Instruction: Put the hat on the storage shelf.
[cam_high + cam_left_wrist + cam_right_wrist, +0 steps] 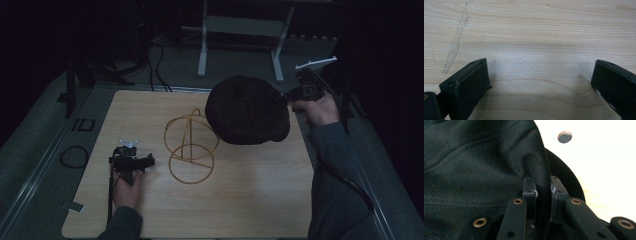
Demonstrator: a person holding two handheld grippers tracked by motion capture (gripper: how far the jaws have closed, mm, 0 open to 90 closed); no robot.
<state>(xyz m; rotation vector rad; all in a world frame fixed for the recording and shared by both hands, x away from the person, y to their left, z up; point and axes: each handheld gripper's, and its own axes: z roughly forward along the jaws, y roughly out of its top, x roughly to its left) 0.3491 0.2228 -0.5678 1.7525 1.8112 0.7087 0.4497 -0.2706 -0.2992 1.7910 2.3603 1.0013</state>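
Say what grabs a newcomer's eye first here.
The big black hat, held up over the table's far right part, its edge pinched in the right gripper. Next, the gold wire stand at the table's middle, bare beside the hat. The left gripper sits open on the wooden table at near left.

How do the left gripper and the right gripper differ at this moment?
The left gripper has its jaws wide apart over bare wood, holding nothing; the right gripper is clamped on the black hat's edge. The left sits low near the table; the right holds the hat up. Both are hand-held.
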